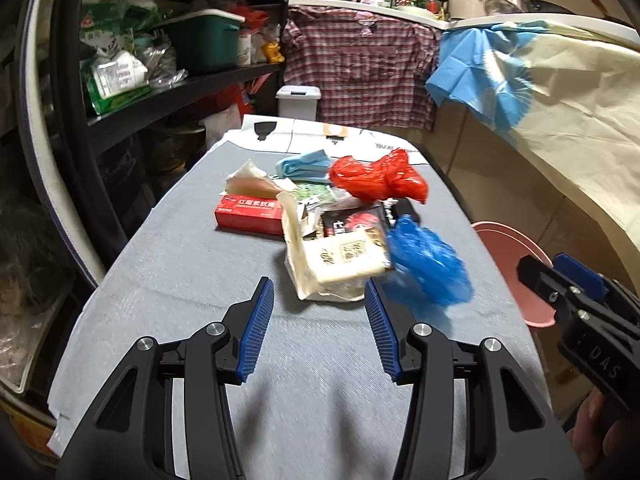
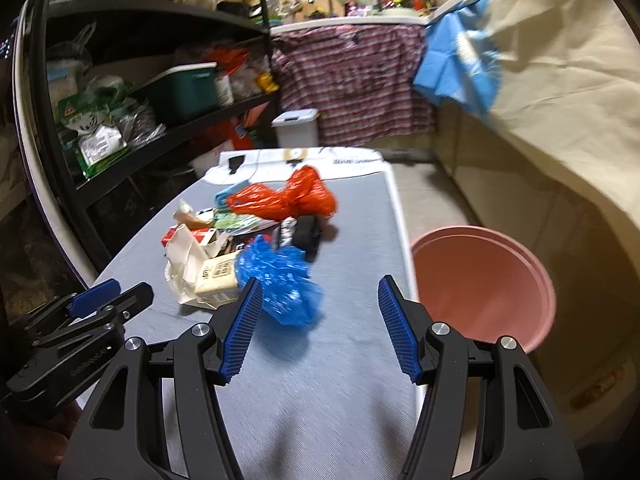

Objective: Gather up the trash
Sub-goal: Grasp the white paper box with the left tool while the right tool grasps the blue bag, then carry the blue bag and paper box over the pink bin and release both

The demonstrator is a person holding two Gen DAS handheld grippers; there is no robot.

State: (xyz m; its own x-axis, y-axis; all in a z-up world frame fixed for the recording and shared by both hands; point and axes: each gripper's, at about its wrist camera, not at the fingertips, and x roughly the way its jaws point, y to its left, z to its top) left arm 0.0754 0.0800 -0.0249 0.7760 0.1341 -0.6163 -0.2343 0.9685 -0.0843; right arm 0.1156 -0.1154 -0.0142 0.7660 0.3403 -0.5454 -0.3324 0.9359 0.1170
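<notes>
My left gripper (image 1: 319,290) and right gripper (image 2: 320,288) gape empty before the crumpled blue plastic bag (image 2: 280,280) mid-tabletop (image 1: 180,280).

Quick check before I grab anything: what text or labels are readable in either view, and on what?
"DAS" on the body of the right tool, seen from the left wrist view.
Red box: white Chinese characters, too blurred to quote.
Cream carton: printed characters, unreadable.
Black packet: red and white print, blurred.
Left tool: embossed lettering on its body, too small.
</notes>
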